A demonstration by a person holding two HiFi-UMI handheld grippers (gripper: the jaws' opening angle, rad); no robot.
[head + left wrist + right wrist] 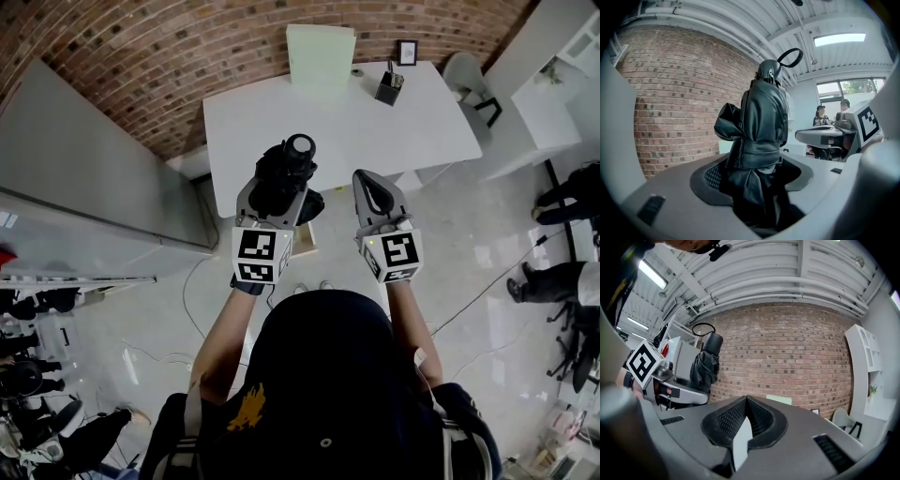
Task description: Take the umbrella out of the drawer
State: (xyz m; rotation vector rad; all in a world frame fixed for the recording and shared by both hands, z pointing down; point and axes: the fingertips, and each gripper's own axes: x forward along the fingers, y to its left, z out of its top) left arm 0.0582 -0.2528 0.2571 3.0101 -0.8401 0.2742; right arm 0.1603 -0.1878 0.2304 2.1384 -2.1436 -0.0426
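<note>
The umbrella is black, folded and strapped shut, with a loop cord at its top. It stands upright between the jaws of my left gripper, which is shut on its lower part. In the left gripper view the umbrella fills the middle, rising out of the left gripper. My right gripper hangs beside it to the right, shut with nothing in it; its pads meet in the right gripper view. That view also shows the umbrella to the left. Both grippers are held in the air, in front of the table.
A white table stands ahead against the brick wall, carrying a pale green box, a pen holder and a small frame. A grey cabinet is at the left, a chair and white shelves at the right.
</note>
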